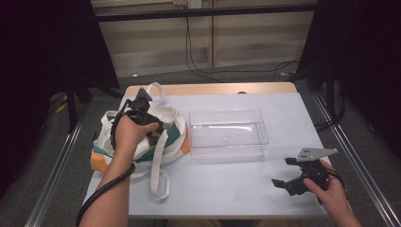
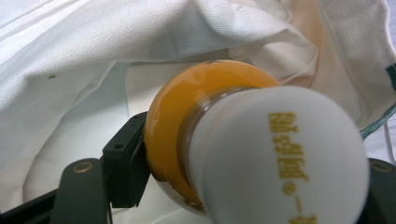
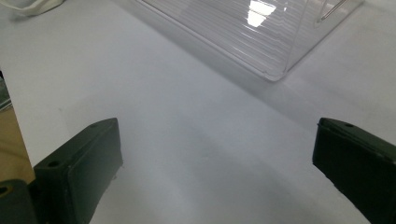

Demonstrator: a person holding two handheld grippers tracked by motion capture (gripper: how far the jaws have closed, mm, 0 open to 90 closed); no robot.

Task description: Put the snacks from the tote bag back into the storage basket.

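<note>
A white canvas tote bag (image 1: 172, 124) with teal and orange patches lies at the table's left. My left gripper (image 1: 152, 136) reaches down into its mouth. In the left gripper view the jaws stand on either side of a bottle of orange liquid (image 2: 182, 107) with a white cap (image 2: 280, 154) printed in gold. The left pad (image 2: 125, 168) presses on the bottle's side, and bag cloth (image 2: 116, 42) lies all around. My right gripper (image 1: 283, 171) rests low over the table's near right, open, with bare white tabletop between its fingers (image 3: 77, 168).
An empty clear plastic bin (image 1: 226, 111) stands at the table's middle, right of the bag; its ribbed wall (image 3: 243, 32) lies just ahead of the right gripper. The bag's straps (image 1: 159, 177) trail toward the front edge. Cables run across the floor behind the table.
</note>
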